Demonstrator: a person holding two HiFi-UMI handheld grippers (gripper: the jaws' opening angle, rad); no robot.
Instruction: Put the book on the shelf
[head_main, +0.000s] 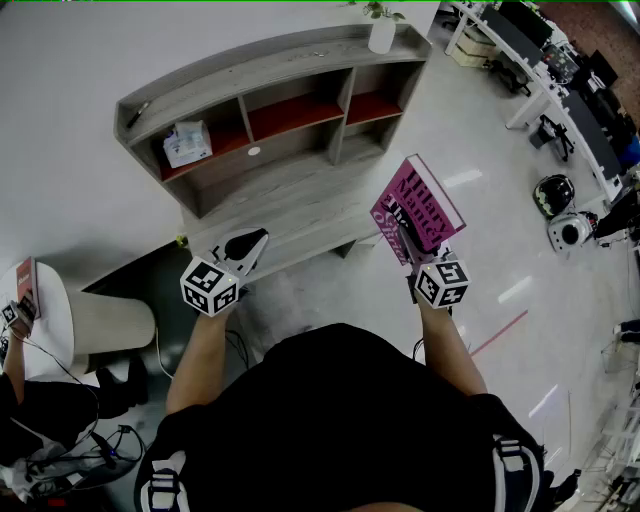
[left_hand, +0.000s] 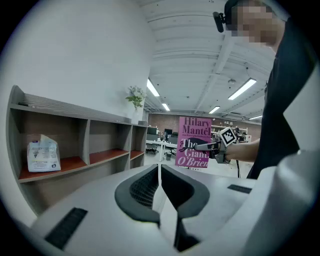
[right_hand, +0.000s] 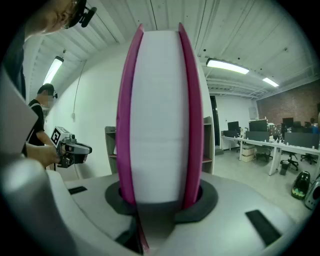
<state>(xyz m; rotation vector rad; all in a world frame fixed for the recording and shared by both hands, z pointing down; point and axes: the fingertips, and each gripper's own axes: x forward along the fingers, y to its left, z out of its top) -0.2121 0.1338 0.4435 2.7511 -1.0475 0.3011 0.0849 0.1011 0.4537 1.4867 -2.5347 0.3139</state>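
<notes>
Shelf (head_main: 300, 200) of grey wood is seen beyond both pairs of fingers, well apart from them. A pink book (head_main: 415, 210) is held upright, pinched at its lower edge between the fingers (right_hand: 205, 197) of the right gripper (head_main: 403, 238). The left gripper (head_main: 245, 248) is carried with its fingers (left_hand: 142, 187) pressed together, nothing between them. A white pack (head_main: 187, 143) is lodged in the shelf's left compartment.

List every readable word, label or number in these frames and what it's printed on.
"Hilary Mantel": pink paperback book, top of its cover.
"The Giant O'Brien": lower on that same cover.
White packet in the grey wooden shelf unit: print too small to read.
</notes>
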